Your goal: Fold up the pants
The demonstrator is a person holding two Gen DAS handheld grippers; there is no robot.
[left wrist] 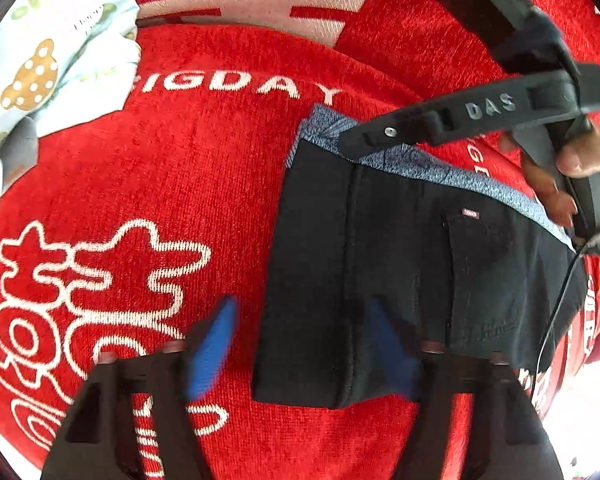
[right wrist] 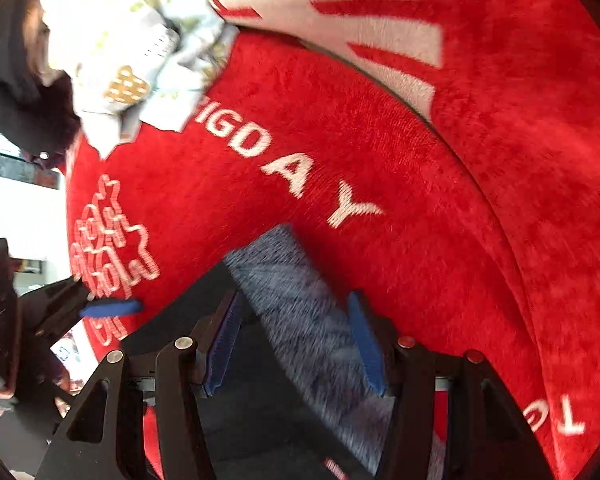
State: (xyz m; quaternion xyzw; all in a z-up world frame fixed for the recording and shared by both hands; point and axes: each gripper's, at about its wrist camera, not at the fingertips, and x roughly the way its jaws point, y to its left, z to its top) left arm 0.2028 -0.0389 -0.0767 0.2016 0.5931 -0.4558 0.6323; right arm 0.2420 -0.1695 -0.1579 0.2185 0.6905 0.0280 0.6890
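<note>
Red plush blanket (left wrist: pixel 204 184) w/ white lettering covers the surface; a pale printed cloth (left wrist: pixel 56 56) is bunched at the far left, well apart from the work.

The pants (left wrist: pixel 400 272) (black, grey-blue waistband (left wrist: pixel 452 172) at the far edge) lie flat on the blanket, already a compact folded block. From the left gripper (left wrist: pixel 300 344) they sit ahead and to the right: its right finger is over the black fabric, its left finger over bare blanket, jaws wide apart, holding nothing. The block's long axis runs roughly straight away from this gripper, waistband end pointing away.

The right gripper (right wrist: pixel 296 340) is the nearer one to the waistband; its jaws are also apart, straddling the band (right wrist: pixel 300 300) w/o clamping it, as far as the blur allows. Seen from there the band runs forward and slightly left between the fingers.

Judgement: next fold probably brings the waistband end toward the near edge, so the right gripper's position over the band matters most.
</note>
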